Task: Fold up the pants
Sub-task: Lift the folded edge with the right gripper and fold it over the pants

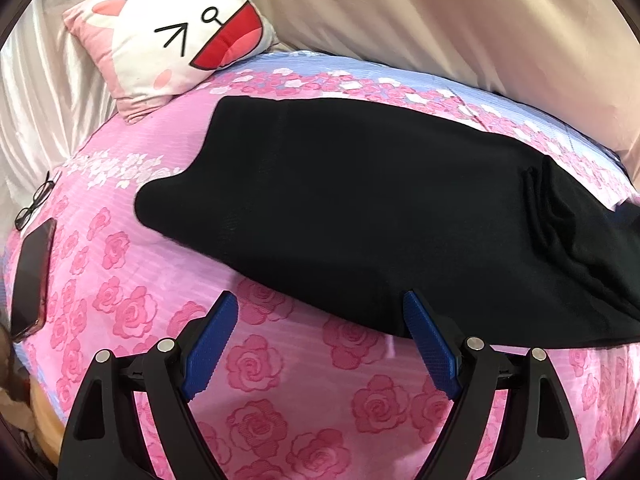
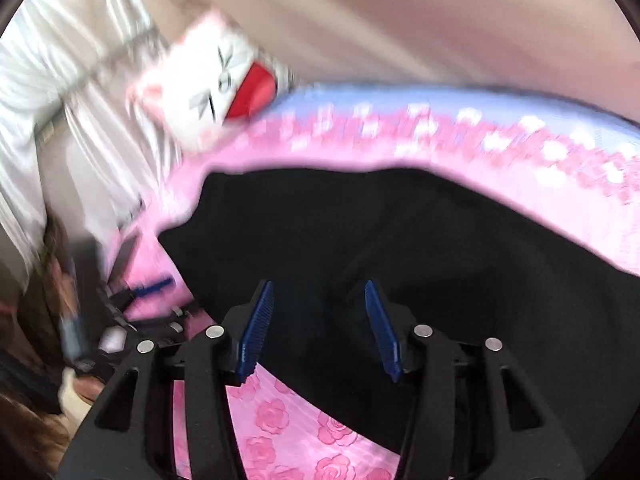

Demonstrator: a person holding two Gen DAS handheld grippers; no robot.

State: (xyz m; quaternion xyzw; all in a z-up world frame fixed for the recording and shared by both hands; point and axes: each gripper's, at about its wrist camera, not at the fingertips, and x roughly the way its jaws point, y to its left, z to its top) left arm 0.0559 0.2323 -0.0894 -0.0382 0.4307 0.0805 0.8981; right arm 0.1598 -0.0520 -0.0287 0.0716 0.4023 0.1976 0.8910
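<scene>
The black pants (image 1: 380, 208) lie flat across a pink rose-patterned bedspread (image 1: 168, 280), with bunched folds toward the right end. My left gripper (image 1: 320, 308) is open and empty, its jaws wide apart just in front of the pants' near edge. My right gripper (image 2: 320, 292) is open and empty, hovering over the black pants (image 2: 400, 248); that view is motion-blurred. The left gripper also shows at the left of the right wrist view (image 2: 148, 286).
A white and pink cat-face pillow (image 1: 176, 36) sits at the far left of the bed. Black glasses (image 1: 36, 200) and a dark phone (image 1: 32, 276) lie at the bed's left edge. Pale curtains (image 1: 440, 20) hang behind the bed.
</scene>
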